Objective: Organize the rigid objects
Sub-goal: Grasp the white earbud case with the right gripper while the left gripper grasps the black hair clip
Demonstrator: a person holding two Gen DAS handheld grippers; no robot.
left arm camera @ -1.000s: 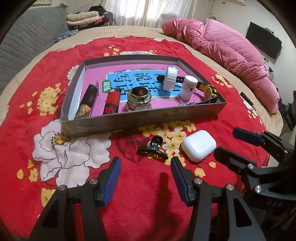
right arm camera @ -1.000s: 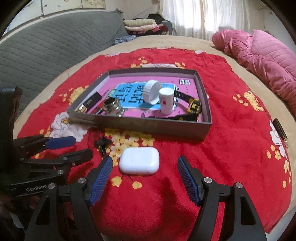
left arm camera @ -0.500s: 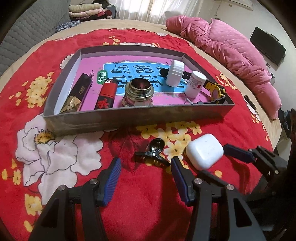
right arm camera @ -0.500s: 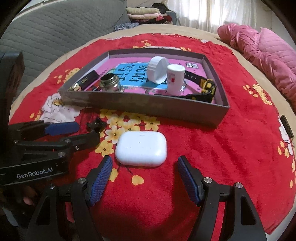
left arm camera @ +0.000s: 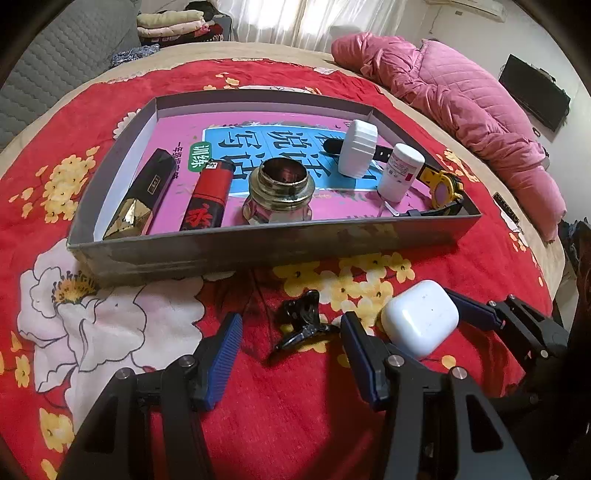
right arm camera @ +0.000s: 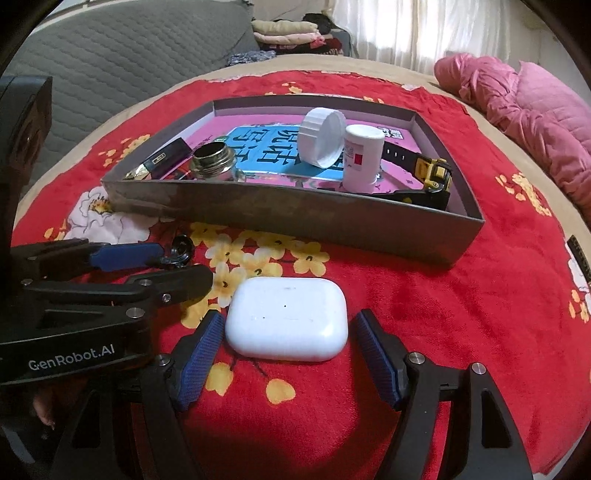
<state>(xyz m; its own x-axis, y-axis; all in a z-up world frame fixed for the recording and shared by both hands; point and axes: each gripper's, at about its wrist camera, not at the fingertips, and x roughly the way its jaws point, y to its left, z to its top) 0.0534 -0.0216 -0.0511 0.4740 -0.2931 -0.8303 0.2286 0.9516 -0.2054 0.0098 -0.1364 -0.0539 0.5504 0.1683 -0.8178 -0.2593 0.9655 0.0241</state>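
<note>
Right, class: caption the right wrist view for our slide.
Open right gripper straddles the white earbud case before the grey tray.

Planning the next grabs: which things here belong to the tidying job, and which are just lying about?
Job: white earbud case between the open right gripper fingers; black hair clip ahead of the open left gripper; grey tray with its lighter, jar, bottle, watch.

Lying about: pink quilt, folded clothes.
</note>
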